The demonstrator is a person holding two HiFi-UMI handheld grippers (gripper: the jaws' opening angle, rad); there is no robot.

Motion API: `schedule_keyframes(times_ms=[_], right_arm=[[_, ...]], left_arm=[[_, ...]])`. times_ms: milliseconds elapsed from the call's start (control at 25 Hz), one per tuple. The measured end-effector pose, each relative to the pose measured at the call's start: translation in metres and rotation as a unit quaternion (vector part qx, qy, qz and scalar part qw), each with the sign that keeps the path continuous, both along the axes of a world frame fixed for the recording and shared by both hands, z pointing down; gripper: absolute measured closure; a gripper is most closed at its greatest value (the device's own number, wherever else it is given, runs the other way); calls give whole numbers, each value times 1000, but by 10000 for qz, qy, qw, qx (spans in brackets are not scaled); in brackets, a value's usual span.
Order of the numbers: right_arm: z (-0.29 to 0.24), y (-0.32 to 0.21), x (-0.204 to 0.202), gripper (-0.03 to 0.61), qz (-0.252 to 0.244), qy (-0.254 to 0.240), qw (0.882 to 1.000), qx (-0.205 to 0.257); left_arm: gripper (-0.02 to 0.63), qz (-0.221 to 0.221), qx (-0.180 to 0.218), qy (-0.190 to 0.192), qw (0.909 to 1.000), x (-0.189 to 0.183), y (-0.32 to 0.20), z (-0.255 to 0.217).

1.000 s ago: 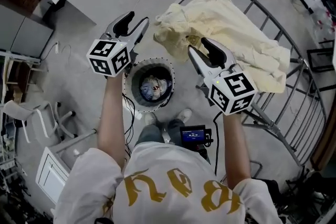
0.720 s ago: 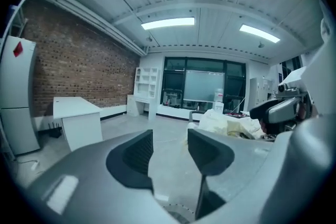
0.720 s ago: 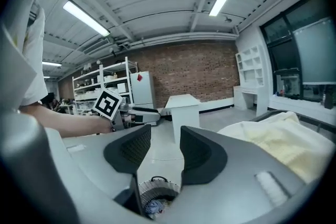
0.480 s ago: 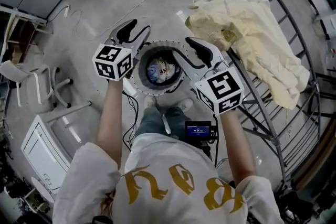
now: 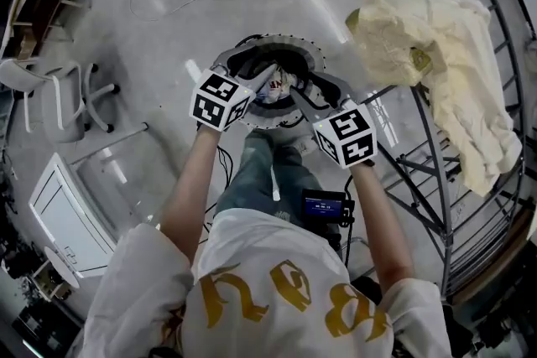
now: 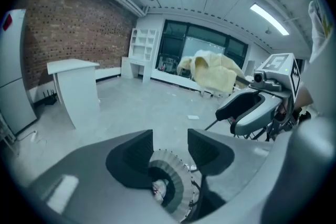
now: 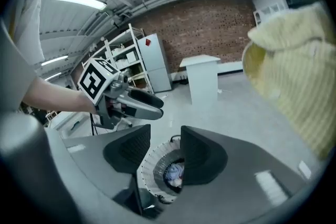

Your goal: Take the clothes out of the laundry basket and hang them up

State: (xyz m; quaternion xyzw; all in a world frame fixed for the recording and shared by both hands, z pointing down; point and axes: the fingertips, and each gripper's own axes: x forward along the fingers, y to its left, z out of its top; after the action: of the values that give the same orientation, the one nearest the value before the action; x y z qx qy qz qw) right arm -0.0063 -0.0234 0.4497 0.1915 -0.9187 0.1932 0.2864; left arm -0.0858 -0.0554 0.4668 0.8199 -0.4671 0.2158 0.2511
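Note:
The round white slatted laundry basket (image 5: 312,63) stands on the floor in front of the person, with bunched light clothes (image 5: 284,84) inside. Both grippers hang just above its rim. My left gripper (image 5: 250,67) is over the left side, open and empty, and looks down on the basket (image 6: 176,186). My right gripper (image 5: 309,90) is over the right side, also open with nothing between its jaws, and the clothes (image 7: 173,173) show in the gap. A pale yellow garment (image 5: 436,38) lies draped over the metal drying rack (image 5: 436,180) at the right.
A white chair (image 5: 50,88) and a white cabinet (image 5: 63,214) stand at the left. A white pedestal table (image 6: 76,86) is beyond the basket, with a fridge (image 7: 155,63) and shelves (image 7: 123,60) by the brick wall. A small screen device (image 5: 323,205) hangs at the person's waist.
Both grippers have come down and moved in from beside the rack to just over the basket. The person has bent forward, so the basket now sits under the jaws. Both stay open.

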Motion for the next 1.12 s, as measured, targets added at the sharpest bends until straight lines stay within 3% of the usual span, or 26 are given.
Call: schedule_keyframes(times_ms=[160, 240, 480, 720, 920, 1120], right_arm=[[75, 4, 3, 373, 236, 435, 9978, -444], [111, 6, 0, 371, 302, 577, 9952, -727], [208, -9, -19, 373, 835, 581, 9815, -1624], [285, -12, -31, 371, 947, 817, 9714, -2016], [332, -10, -35, 362, 1075, 906, 9622, -2331], [375, -14, -33, 354, 1233, 1192, 9561, -2376]], left_arm=[[395, 390, -687, -698, 9944, -13, 19, 85], [395, 531, -973, -865, 9901, -20, 28, 126], [396, 687, -1569, -885, 9812, -28, 43, 236], [396, 730, -1915, -917, 9745, -28, 56, 317], [395, 315, -2350, -752, 9686, -34, 62, 372], [395, -60, -2891, -515, 9559, -25, 61, 426]])
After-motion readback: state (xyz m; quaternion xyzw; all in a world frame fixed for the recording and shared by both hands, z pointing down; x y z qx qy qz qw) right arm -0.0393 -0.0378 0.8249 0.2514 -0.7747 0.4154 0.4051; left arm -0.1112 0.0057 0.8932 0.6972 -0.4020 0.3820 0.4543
